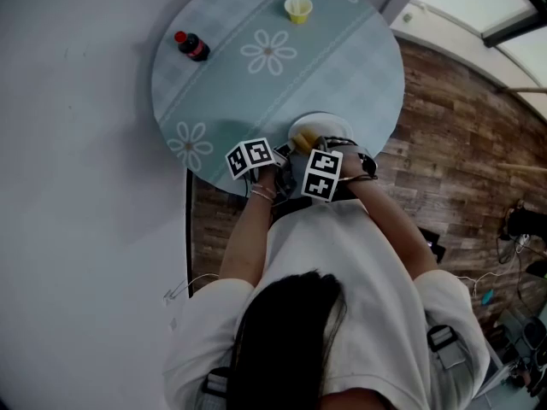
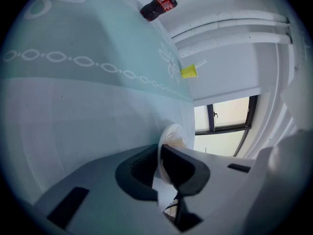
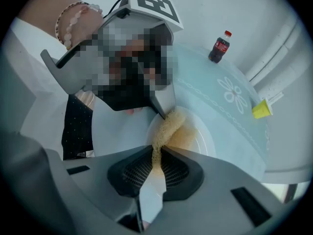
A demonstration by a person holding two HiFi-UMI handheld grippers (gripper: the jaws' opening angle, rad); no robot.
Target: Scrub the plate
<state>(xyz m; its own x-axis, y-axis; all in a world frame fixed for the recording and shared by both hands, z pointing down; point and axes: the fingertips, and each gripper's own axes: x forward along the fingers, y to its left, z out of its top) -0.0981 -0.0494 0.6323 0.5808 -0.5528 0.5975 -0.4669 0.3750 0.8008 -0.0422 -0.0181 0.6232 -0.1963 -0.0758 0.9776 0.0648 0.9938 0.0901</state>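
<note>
A white plate (image 1: 318, 128) lies at the near edge of the round table (image 1: 342, 67). My left gripper (image 1: 286, 149) is shut on the plate's near-left rim; in the left gripper view the plate (image 2: 172, 133) shows edge-on between the dark pads of the left gripper (image 2: 160, 153). My right gripper (image 1: 322, 154) points steeply down over the plate. In the right gripper view, the right gripper (image 3: 157, 155) is shut on a tan scrub sponge (image 3: 168, 125), which rests on the plate (image 3: 209, 142) by a brownish smear. The left gripper's tip (image 3: 164, 104) meets the plate rim there.
On the pale teal flowered tablecloth stand a cola bottle (image 1: 192, 47) at the far left and a yellow cup with a straw (image 1: 297, 8) at the far edge. Wooden floor (image 1: 461, 143) lies to the right. The person's body is close against the near table edge.
</note>
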